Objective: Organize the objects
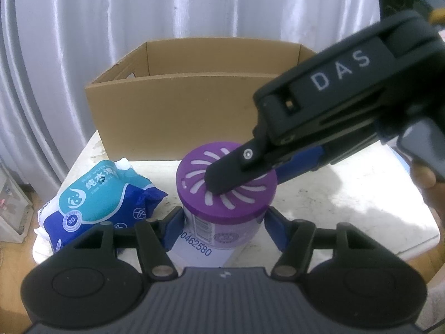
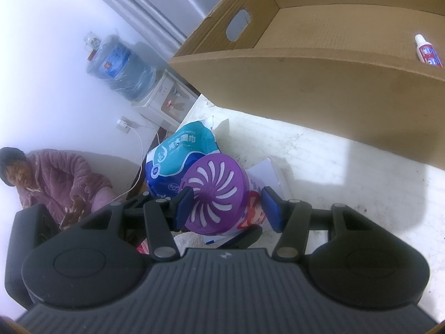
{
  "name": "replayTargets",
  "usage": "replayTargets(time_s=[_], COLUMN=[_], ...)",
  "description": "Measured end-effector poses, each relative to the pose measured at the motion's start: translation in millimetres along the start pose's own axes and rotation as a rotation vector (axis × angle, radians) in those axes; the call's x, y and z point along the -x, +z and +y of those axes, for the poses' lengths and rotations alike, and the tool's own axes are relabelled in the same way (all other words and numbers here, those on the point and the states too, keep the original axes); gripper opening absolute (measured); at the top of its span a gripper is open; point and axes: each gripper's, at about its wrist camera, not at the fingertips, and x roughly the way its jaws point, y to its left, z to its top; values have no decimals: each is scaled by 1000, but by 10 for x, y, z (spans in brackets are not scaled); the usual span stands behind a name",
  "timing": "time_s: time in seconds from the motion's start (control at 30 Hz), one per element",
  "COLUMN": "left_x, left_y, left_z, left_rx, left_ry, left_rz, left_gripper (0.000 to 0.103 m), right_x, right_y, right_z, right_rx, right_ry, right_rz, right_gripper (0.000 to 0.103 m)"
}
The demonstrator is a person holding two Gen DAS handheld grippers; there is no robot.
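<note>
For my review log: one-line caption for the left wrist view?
Both grippers open around the purple-lidded jar, wipes beside, box behind.

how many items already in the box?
1 visible: a small white toothpaste tube with red-blue label, lying at the right end of the brown cardboard box. The near wall hides part of the floor, so more may be inside.

Right tongs (image 2: 226, 208) spread around a purple-lidded air freshener jar (image 2: 215, 197); blue wet-wipes pack (image 2: 180, 157) touches behind it, cardboard box (image 2: 319, 89) beyond holding a toothpaste tube (image 2: 428, 51).

Purple-lidded jar (image 1: 226, 192) upright beside wipes pack (image 1: 97, 197).
</note>
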Motion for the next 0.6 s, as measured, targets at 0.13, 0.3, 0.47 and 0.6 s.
replayTargets(time_s=[0.13,0.3,0.47,0.6], left_x=[28,76,112,148], left_y=[14,29,37,38], left_z=[-6,-24,-47,-66], left_rx=[0,-2,-5,-10], left_ry=[3,7,11,15], left_rz=[-4,-11,-17,-23], left_gripper=[65,65,65,65], right_x=[24,60,100,134], right_y=[-5,-7,-17,-23], right_z=[20,51,67,76], right_rx=[5,14,17,19], right_ry=[2,3,7,12], right_rz=[-3,-10,-16,-22], right_gripper=[54,54,54,54])
